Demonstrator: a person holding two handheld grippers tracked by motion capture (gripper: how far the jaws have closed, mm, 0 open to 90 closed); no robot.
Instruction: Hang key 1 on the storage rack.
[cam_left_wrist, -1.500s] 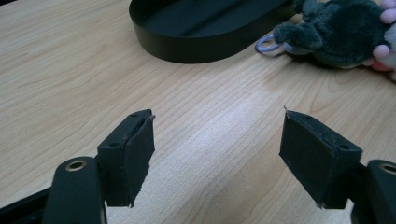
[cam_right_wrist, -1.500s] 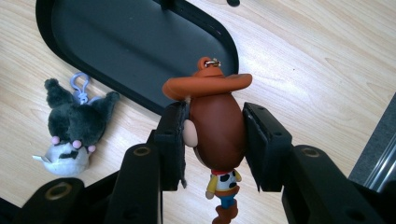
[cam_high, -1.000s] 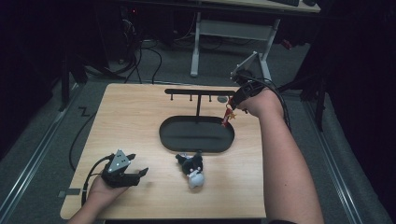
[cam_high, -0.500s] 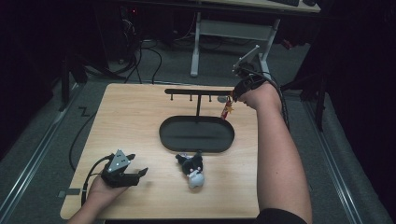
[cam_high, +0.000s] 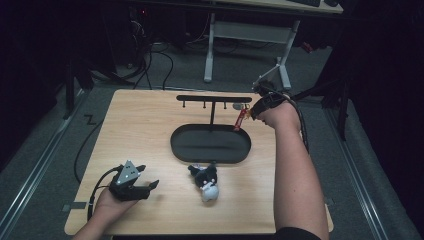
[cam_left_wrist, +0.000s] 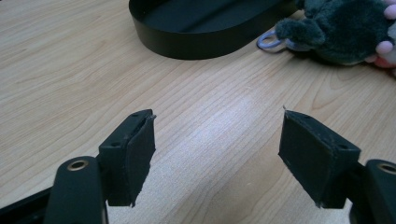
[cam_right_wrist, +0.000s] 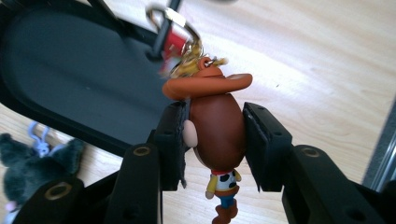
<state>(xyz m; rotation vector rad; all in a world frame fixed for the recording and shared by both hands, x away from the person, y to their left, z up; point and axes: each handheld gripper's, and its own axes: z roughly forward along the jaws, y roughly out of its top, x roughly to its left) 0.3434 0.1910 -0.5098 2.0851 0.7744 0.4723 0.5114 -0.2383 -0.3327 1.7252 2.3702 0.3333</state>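
The person's right forearm runs up the right side of the counter (cam_high: 150, 125), reaching well forward, with the wrist bent inward so the right tongs (cam_high: 256, 107) point left toward the rack (cam_high: 214, 99). Those tongs are pinching a cowboy figure (cam_right_wrist: 218, 135) by its brown head, one pad on each side; its orange hat sits just above the pads and the small body sticks out toward the camera in the right gripper view. A gold chain and a clip with a red tag (cam_high: 241, 119) run on from the hat. From above, the tag hangs just beside the right end of the rack's bar, over the far right rim of the tray (cam_high: 180, 150). Whether the clip touches a hook, I cannot tell.

The left hand (cam_high: 112, 205) rests low at the near left corner of the counter, forearm coming in from the bottom edge. The left tongs (cam_high: 145, 186) lie close to level, pointing right toward the plush toy (cam_high: 205, 177), with their pads spread wide and nothing between them. In the left gripper view only bare wood lies between the pads.

The plush toy lies on the counter just in front of the tray's near rim, well apart from both tongs.
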